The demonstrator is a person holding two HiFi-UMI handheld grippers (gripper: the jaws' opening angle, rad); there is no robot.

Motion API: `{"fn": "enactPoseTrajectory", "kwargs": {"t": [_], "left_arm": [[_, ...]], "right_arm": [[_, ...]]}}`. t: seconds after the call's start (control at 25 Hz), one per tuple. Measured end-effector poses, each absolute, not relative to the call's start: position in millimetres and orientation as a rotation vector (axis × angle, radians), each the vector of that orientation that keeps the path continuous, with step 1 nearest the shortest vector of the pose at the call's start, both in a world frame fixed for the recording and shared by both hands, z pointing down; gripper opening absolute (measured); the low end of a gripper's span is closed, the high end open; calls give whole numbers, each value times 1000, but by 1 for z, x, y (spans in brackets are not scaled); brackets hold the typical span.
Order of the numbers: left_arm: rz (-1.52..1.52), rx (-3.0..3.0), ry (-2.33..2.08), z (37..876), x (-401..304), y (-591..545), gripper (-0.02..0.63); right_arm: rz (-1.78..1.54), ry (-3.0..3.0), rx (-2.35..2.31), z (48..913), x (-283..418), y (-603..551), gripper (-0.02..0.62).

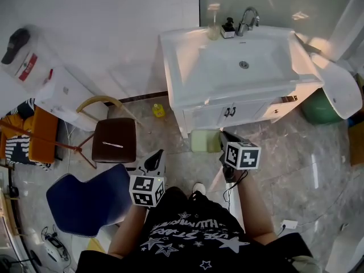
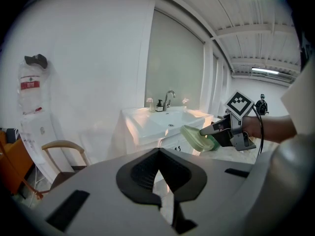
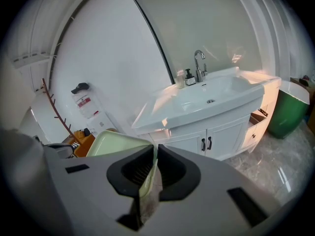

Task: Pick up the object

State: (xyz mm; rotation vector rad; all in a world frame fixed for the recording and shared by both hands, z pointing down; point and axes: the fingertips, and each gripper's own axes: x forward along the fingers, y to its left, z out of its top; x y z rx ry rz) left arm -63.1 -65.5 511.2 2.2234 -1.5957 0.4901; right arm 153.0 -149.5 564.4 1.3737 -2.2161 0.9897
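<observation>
My right tool [image 1: 222,137] is clamped on the tray [image 1: 205,141], its pads pinching one edge of the rim. The tray is a pale green, shallow rectangle with rounded corners and a low raised lip, smooth and plain inside. In the right gripper view it [image 3: 120,144] sticks out from the right tool [image 3: 151,150] toward 10 o'clock, tilted with one long side higher. From the left gripper view the tray [image 2: 196,137] hangs in the air off the right tool's [image 2: 209,131] tip, clear of the floor [image 1: 284,169].

My left tool [image 1: 158,153] holds nothing, and its pads meet at the tip [image 2: 157,151].

In the head view, the white vanity cabinet [image 1: 227,111] stands just past the tray at 12 o'clock, its doors facing me. The basin [image 1: 239,61] is on top, with a tap [image 1: 248,19] and a dark bottle [image 1: 228,27] at the back rim. A green bin [image 1: 318,108] sits at 2 o'clock beside the cabinet. At 10 o'clock a small yellow bottle [image 1: 158,111] stands on the floor. A brown-seated chair [image 1: 114,140] is at 9 o'clock, with a blue chair [image 1: 85,201] below it near my left arm.
</observation>
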Motion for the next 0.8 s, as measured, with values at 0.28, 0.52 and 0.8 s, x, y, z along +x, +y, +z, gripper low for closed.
{"fn": "enactPoseTrajectory", "kwargs": {"t": [0.28,0.52,0.8], "left_arm": [[463,2265,-1560,506,-75,-57,15],[476,2290,-1505,508,-103,-29,15],[455,2308,-1467,506,-135,15,15]], "right_arm": [[941,-2204,1406,556,139,-135,38],[932,-2178,1451,547,116,-100,38],[921,-2127,1492,543,93,-46,37]]}}
